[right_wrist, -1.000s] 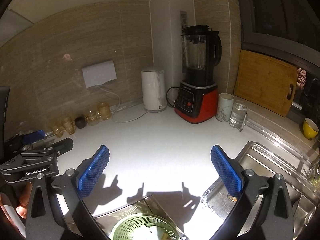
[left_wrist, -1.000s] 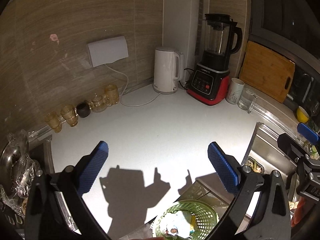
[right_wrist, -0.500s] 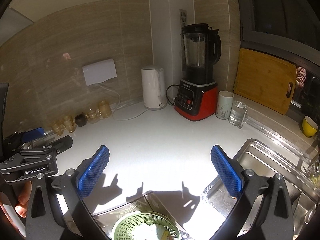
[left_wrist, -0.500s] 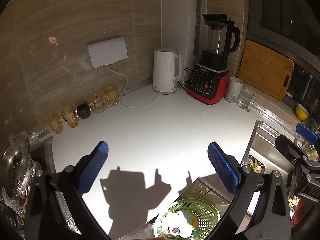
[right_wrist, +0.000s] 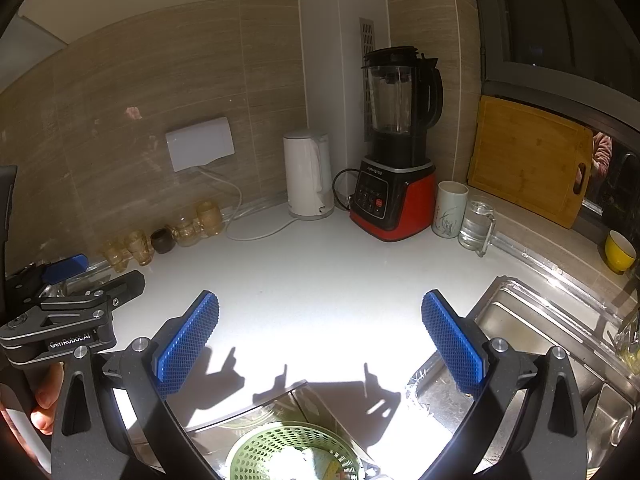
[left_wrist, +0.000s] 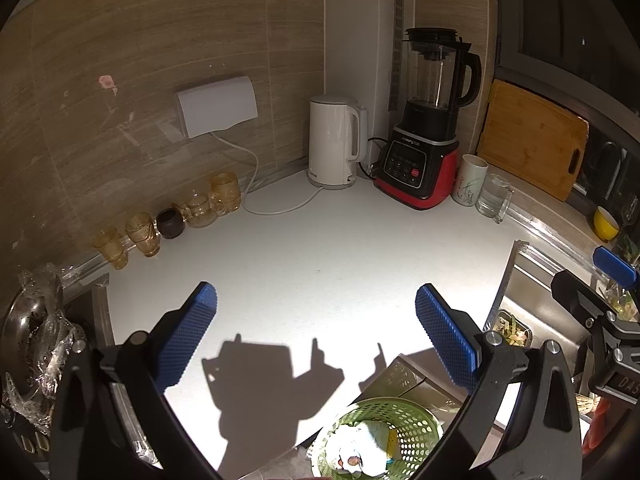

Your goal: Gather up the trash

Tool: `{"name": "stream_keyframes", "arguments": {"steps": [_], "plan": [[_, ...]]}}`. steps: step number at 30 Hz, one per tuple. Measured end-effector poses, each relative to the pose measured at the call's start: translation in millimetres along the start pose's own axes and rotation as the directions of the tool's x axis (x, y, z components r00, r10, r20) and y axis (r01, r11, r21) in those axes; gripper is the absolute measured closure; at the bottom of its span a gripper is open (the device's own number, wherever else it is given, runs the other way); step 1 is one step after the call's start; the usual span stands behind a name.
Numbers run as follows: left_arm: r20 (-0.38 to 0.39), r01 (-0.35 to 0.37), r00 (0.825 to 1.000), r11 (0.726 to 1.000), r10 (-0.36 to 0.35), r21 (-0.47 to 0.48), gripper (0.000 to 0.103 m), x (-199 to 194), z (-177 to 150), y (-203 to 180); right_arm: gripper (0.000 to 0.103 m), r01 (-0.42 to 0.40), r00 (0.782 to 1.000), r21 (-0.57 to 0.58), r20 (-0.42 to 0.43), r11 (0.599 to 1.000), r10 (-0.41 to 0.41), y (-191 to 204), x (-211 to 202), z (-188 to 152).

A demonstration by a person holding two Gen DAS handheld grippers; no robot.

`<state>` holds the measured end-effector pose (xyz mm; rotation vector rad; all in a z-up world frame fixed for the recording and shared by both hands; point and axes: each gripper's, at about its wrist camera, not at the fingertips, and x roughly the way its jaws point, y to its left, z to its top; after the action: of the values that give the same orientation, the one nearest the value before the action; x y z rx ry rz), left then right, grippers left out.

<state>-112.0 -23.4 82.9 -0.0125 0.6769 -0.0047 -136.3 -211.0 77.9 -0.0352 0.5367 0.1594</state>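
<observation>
A green perforated basket sits below the front edge of the white counter, with crumpled white and yellow trash inside; it also shows in the right wrist view as the same basket. My left gripper hangs open above the counter, nothing between its blue pads. My right gripper is open too and empty. Each gripper appears at the edge of the other's view: the right gripper on the right, the left gripper on the left, held by a hand.
At the back stand a white kettle, a red and black blender, a mug, a glass and a wooden cutting board. Amber glasses line the left wall. A steel sink lies right; a yellow bowl sits beyond.
Both views have shifted only slightly; the grippers stay open and hold nothing.
</observation>
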Motion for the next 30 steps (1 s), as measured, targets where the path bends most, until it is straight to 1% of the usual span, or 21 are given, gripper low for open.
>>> {"name": "stream_keyframes", "arguments": {"steps": [20,30], "plan": [[0.009,-0.004,1.0,1.0,0.004,0.019,0.008,2.5,-0.3,5.3,0.002,0.001,1.0,0.002,-0.01,1.0,-0.001,1.4,0.7,-5.7],[-0.008,0.005,1.0,1.0,-0.005,0.02,0.008,8.1,-0.3,5.4,0.002,0.004,1.0,0.002,-0.011,1.0,-0.004,2.2,2.7,-5.2]]}}
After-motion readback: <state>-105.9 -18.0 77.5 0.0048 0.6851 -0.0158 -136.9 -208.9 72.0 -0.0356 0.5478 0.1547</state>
